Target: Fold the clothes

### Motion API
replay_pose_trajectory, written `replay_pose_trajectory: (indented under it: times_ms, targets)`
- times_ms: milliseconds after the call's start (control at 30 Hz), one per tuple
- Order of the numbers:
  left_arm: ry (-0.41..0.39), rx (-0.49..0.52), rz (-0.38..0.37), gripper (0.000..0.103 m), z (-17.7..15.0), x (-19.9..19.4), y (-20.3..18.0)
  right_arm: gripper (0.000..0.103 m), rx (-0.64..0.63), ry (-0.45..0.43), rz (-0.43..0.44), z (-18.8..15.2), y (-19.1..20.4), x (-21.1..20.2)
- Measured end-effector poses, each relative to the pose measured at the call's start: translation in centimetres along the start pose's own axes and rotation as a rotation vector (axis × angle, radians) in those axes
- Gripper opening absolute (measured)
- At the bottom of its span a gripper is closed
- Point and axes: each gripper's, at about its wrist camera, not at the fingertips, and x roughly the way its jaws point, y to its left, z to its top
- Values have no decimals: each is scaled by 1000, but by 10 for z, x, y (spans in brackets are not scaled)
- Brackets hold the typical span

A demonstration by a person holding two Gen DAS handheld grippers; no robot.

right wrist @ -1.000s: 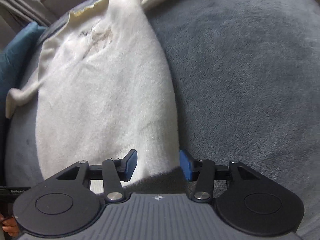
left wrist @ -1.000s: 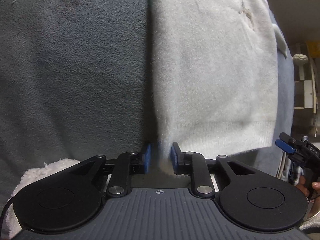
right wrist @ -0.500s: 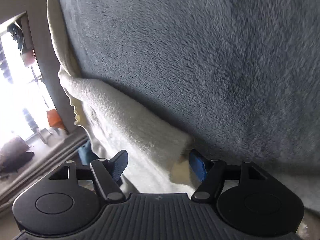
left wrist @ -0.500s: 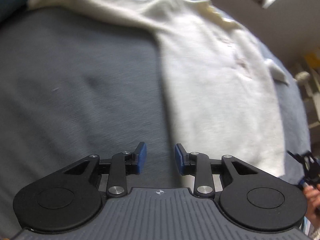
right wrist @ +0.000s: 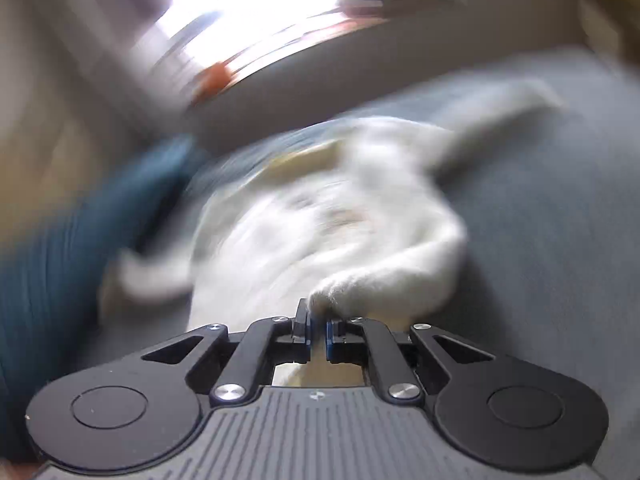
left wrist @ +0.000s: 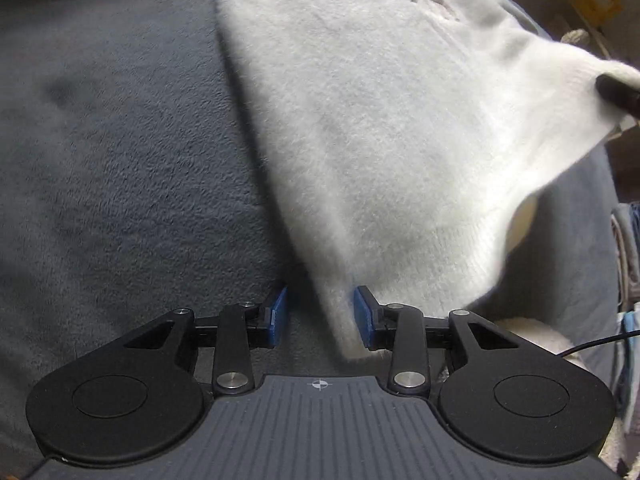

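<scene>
A fluffy white sweater (left wrist: 380, 128) lies on a grey fleece blanket (left wrist: 120, 160). In the left wrist view its lower left corner runs between the blue pads of my left gripper (left wrist: 320, 314), which stands open around the hem. The sweater's other bottom corner is lifted at the upper right, pinched by a dark fingertip (left wrist: 614, 94) of the other gripper. In the blurred right wrist view my right gripper (right wrist: 318, 332) is shut on the white sweater (right wrist: 360, 240), a bunched corner sticking out just past its pads.
A teal cushion (right wrist: 80, 240) lies to the left on the bed. A bright window (right wrist: 260, 12) and wall are beyond. More white fluffy fabric (left wrist: 532, 332) and a black cable (left wrist: 596, 346) sit at the blanket's right edge.
My right gripper has shut on the sweater's corner and lifted it. My left gripper has come back down around the other corner, still open.
</scene>
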Motion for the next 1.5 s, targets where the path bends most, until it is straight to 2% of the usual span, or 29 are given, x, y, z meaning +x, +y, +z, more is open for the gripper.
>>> replay_pose_trajectory:
  times_ms: [67,133,167,233,267,400,500,633,733,933,1000,1067,1167,1233,1367,1500]
  targets:
    - [3,-26,-26,35,-1,0,7,13,-347,88,-2,-2,57,22]
    - [2,-26,-28,35,-2,1,7,17,-528,153,25,-18,89,38]
    - [2,-25,-27,35,-2,2,7,21,-573,176,31,-27,98,43]
    - [-1,-22,-25,35,-4,4,6,31,-570,202,35,-39,109,50]
    - [-2,-23,-26,36,-5,5,7,37,-541,207,42,-42,110,48]
    - [-5,-34,-39,36,-8,6,9,42,-306,209,57,-38,77,31]
    - [-6,-38,-46,36,-10,6,10,42,42,212,71,-23,30,38]
    - [-11,-48,-55,36,-15,6,14,42,597,200,170,-26,-38,66]
    - [-13,-65,-71,36,-35,-16,41,42,848,195,223,-39,-66,94]
    - [-9,-90,-90,36,-46,-20,54,39,1082,219,251,-63,-85,136]
    - [-7,-90,-91,37,-49,-20,56,38,1138,193,289,-71,-88,141]
    - [-6,-90,-93,37,-52,-21,59,27,1167,172,319,-76,-89,144]
    - [-4,-106,-108,37,-56,-21,64,15,1148,154,337,-78,-89,144]
    - [-5,-124,-120,37,-60,-23,68,12,1112,133,329,-73,-91,132]
    - [-10,-171,-145,37,-68,-27,77,11,957,43,287,-45,-105,75]
    - [-24,-235,-180,37,-79,-33,88,11,834,-62,179,-21,-153,-10]
